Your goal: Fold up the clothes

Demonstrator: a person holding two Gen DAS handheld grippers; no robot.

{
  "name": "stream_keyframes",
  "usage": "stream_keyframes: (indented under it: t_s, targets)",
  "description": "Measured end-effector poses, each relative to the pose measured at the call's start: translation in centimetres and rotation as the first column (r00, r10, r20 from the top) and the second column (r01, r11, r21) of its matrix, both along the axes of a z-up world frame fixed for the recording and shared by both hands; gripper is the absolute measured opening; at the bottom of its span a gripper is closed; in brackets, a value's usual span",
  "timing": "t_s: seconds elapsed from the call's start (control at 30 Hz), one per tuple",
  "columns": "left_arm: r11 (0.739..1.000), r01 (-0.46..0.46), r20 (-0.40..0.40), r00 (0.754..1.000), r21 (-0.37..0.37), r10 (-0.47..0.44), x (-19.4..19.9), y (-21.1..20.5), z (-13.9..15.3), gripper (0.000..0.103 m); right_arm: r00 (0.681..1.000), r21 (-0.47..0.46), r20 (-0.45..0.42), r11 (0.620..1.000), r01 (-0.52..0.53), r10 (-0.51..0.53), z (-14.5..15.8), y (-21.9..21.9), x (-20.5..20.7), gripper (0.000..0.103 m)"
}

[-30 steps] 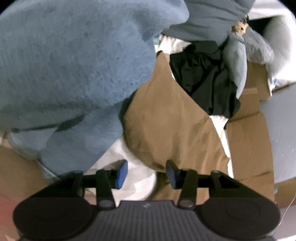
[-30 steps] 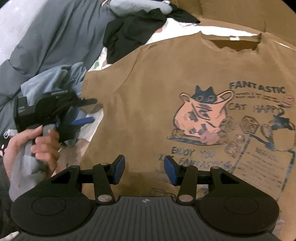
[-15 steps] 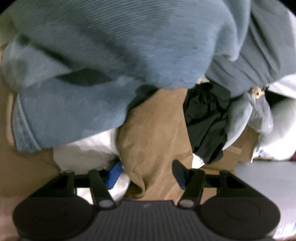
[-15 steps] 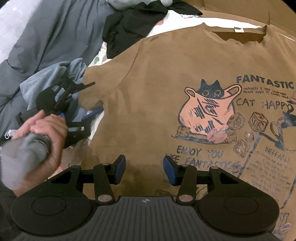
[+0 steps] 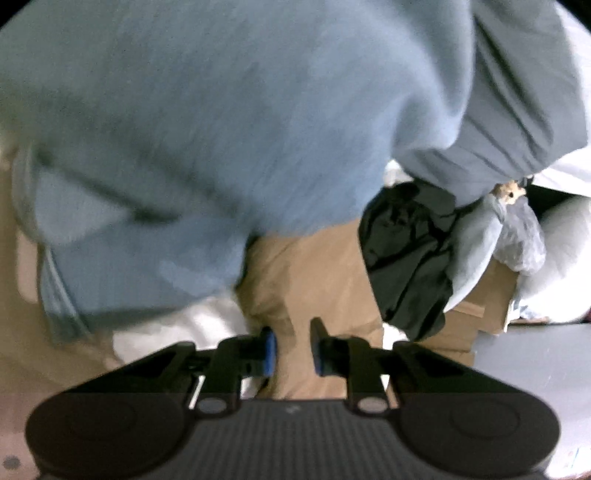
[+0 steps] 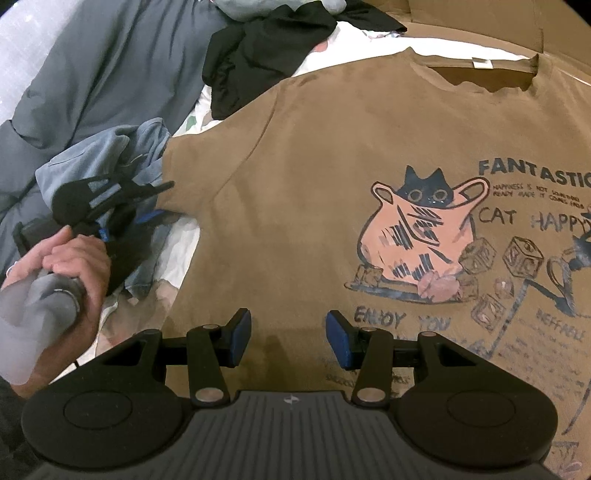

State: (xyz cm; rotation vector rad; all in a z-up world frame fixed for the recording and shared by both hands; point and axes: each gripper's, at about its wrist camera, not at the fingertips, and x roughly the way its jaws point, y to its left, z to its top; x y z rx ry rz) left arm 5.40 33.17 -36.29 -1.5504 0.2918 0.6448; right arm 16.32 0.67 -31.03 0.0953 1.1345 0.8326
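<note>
A brown T-shirt (image 6: 314,184) with a cat print lies flat, front up, collar at the far side. Its left sleeve (image 5: 306,277) runs between the fingers of my left gripper (image 5: 293,349), whose jaws are closing with the brown cloth filling the narrow gap. In the right wrist view, the left gripper (image 6: 162,201) sits at the sleeve's end, held by a hand (image 6: 70,266). My right gripper (image 6: 288,343) hovers open over the shirt's lower left part, with nothing between its pads.
A light blue garment (image 5: 221,129) is bunched close behind the sleeve and fills most of the left wrist view. A black garment (image 6: 258,44) and a grey-blue one (image 6: 92,74) lie at the far left. White bedding (image 6: 173,251) and cardboard (image 6: 480,22) lie underneath.
The left gripper rolled and moved onto the sleeve's end, and its jaws narrowed around the brown cloth. The right gripper stayed still and open.
</note>
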Motion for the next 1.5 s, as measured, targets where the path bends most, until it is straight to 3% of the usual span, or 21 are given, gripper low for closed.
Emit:
stream_keyframes:
  t_s: [0.27,0.43,0.53,0.77,0.87,1.13,1.27,1.37,1.5]
  targets:
    - [0.973,0.076,-0.079,0.995,0.216,-0.061,0.6,0.4,3.6,0.024,1.000,0.006,-0.004,1.000,-0.002,0.002,-0.2,0.7,0.3,0.052]
    - [0.966,0.094,-0.108,0.992,0.240,-0.070,0.4,0.9,3.4,0.024,1.000,0.022,-0.008,1.000,-0.010,0.011,-0.2,1.7,0.7,0.052]
    - [0.960,0.108,-0.150,0.986,0.259,-0.070,0.3,0.9,3.5,0.011,1.000,0.040,-0.005,0.999,-0.026,0.027,0.0,3.0,1.1,0.051]
    - [0.906,0.194,-0.345,0.937,0.377,-0.057,0.6,-0.2,4.5,0.009,0.996,0.082,-0.002,0.993,-0.090,0.090,0.2,8.5,2.8,0.040]
    - [0.894,0.221,-0.392,0.918,0.389,-0.057,0.4,0.0,4.2,0.009,0.994,0.082,-0.005,0.991,-0.110,0.111,-0.2,10.9,3.8,0.031]
    - [0.873,0.324,-0.468,0.874,0.364,-0.130,1.5,1.1,2.6,0.011,0.993,0.027,-0.033,0.993,-0.113,0.114,-2.2,15.2,6.3,0.031]
    - [0.861,0.388,-0.512,0.839,0.329,-0.183,1.2,0.4,4.1,0.019,0.992,-0.009,-0.017,0.993,-0.121,0.121,-2.8,16.0,6.5,0.032]
    - [0.850,0.426,-0.514,0.827,0.309,-0.228,0.8,-0.1,5.5,0.020,0.994,-0.011,-0.017,0.994,-0.112,0.112,-2.6,16.0,6.4,0.032]
    - [0.803,0.487,-0.517,0.812,0.343,-0.271,1.1,-0.8,8.0,0.020,0.994,0.011,-0.022,0.994,-0.105,0.106,-2.0,15.5,6.2,0.032]
